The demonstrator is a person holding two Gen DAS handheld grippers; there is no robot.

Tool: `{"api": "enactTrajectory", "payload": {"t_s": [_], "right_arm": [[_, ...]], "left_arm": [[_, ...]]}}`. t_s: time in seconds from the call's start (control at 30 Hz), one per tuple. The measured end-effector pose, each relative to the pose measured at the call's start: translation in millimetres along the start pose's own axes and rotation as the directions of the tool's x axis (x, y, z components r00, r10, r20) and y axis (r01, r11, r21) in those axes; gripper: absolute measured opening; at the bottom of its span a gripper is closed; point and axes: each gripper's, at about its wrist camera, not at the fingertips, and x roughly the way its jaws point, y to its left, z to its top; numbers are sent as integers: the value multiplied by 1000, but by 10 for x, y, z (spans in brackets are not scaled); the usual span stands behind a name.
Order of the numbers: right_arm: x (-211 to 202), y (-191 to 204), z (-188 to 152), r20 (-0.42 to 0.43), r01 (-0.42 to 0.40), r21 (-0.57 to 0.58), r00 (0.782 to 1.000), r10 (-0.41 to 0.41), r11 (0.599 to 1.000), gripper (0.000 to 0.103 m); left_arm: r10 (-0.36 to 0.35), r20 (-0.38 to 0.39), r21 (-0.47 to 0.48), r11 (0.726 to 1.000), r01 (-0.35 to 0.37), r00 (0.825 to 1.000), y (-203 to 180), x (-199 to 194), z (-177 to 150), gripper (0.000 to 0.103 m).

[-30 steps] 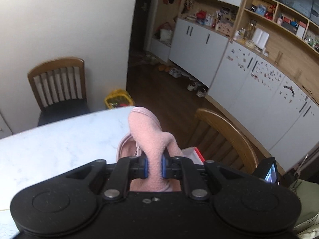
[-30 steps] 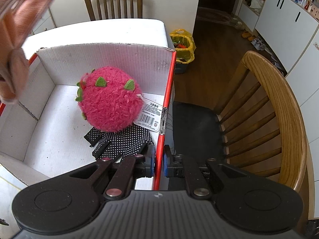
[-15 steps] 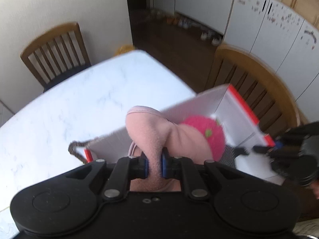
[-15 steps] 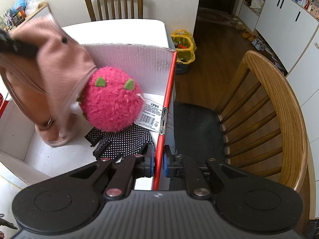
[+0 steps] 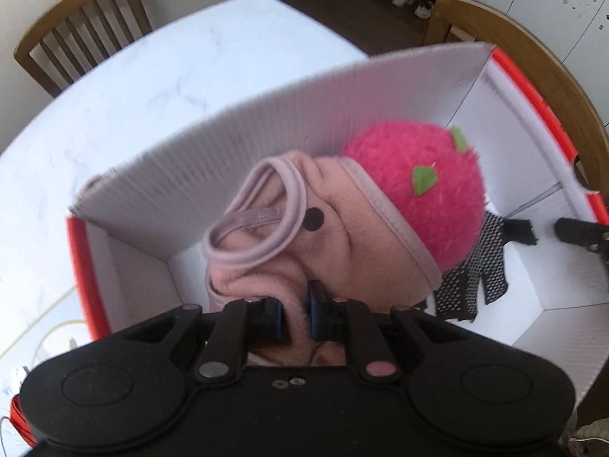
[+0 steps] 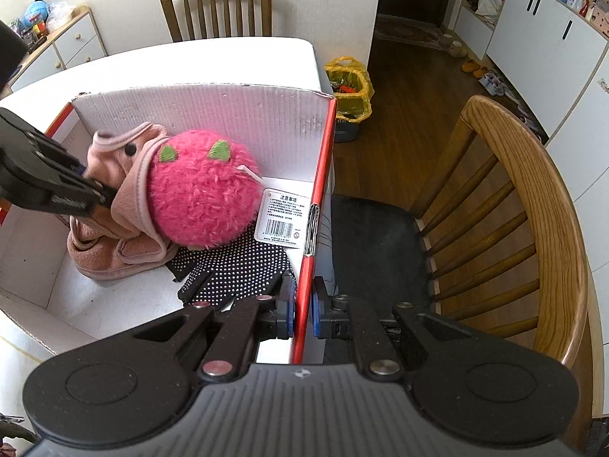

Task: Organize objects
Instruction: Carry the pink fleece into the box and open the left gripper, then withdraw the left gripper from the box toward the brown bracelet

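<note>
Nearest the right camera, the right gripper (image 6: 302,314) is clamped on the red-edged side wall of the cardboard box (image 6: 228,114), steadying it at the table edge. Just inside that wall lies a black dotted glove (image 6: 236,270), with a white barcode tag (image 6: 281,217) beside it on the box floor. Behind the glove sits the pink plush ball (image 6: 201,194), and pressed against its left side is the pink fleece garment (image 6: 114,236), whose lower folds appear to rest on the box floor, though the left wrist view is blurred.

The left gripper (image 5: 295,318) is pinched on a fold of that garment, low inside the box near its far-left corner. Beyond the box are the white marble table (image 5: 152,76) and a wooden chair (image 6: 217,3).

The step in hand is placing the garment in the box. Next, the left jaws need to part so the fleece drops free, then lift straight up clear of the wall, while the right grip keeps the box from shifting.
</note>
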Motion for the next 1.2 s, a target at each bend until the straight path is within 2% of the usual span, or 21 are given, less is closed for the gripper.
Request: {"api": "enactTrajectory", "payload": {"t_s": [0.27, 0.47, 0.63, 0.83, 0.9, 1.2], "right_arm": [[10, 0, -2, -6, 2, 4, 1000, -2, 1000, 9], [25, 3, -5, -6, 3, 4, 1000, -3, 1000, 9], [30, 9, 0, -10, 7, 0, 1000, -7, 1000, 9], [40, 27, 4, -14, 13, -10, 1000, -14, 1000, 9], [40, 32, 3, -16, 15, -12, 1000, -15, 1000, 9], [53, 66, 14, -20, 24, -26, 999, -25, 999, 9]], "left_arm": [[-11, -2, -30, 1000, 11, 1000, 78, 69, -74, 16], [-18, 32, -78, 997, 20, 999, 168, -49, -170, 30], [-34, 76, -90, 995, 41, 997, 233, -232, -280, 53], [-52, 137, -103, 992, 67, 989, 303, -517, -369, 62], [-55, 155, -107, 992, 72, 986, 251, -590, -329, 63], [-60, 231, -110, 990, 87, 971, 198, -844, -231, 82]]}}
